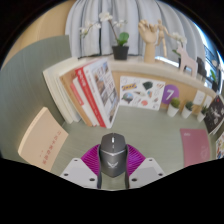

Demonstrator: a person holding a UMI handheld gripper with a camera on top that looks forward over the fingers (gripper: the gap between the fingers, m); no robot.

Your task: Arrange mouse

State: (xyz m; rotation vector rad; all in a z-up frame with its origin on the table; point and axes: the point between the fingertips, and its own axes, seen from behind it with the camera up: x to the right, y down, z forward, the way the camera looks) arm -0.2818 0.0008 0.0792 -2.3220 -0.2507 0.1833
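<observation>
A grey computer mouse (112, 153) with a scroll wheel sits between my gripper's (112, 165) two fingers, held above the grey desk (120, 125). Both magenta pads (92, 158) press against its sides, one on the left and one on the right. The mouse's nose points ahead, toward the books and cards at the back of the desk. The underside of the mouse is hidden.
Upright books and magazines (90, 90) stand ahead to the left. Colourful cards (143, 93) lean against the wall beyond. A pink mat (197, 145) lies to the right. A beige card (40, 142) lies to the left. Small potted plants (121, 45) stand on the back ledge.
</observation>
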